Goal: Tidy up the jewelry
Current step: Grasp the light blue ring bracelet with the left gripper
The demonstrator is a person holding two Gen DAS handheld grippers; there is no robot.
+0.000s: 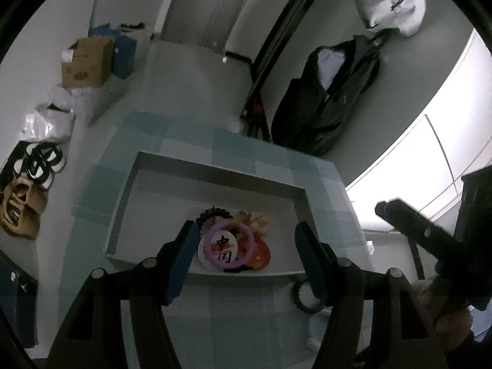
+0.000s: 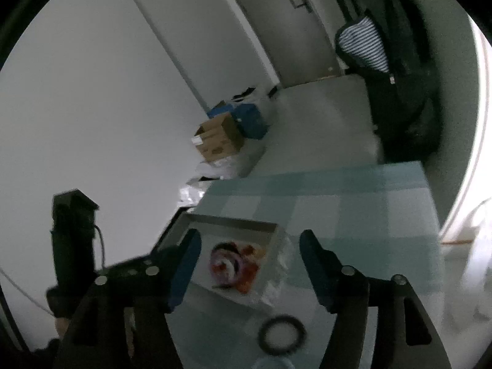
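This was a lived-in room of a home, used partly for storage. A dark jacket (image 1: 326, 98) hung on the wall beside a white bag (image 1: 390, 3). Along the pale floor sat a cardboard box (image 1: 87, 61), blue boxes (image 1: 124, 55) and shoes (image 1: 27, 190) (sandals, it seemed). A closed door (image 2: 276, 24) stood beyond the checked tabletop (image 1: 246, 150).

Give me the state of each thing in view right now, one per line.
Left gripper: open, nothing between the fingers.
Right gripper: open, nothing held.
White tray: on the checked cloth, holding a pile of jewelry.
Purple ring: lying in the tray on top of the pile.
Black beaded bracelet: outside the tray, flat on the cloth.
Cardboard box: flaps open.
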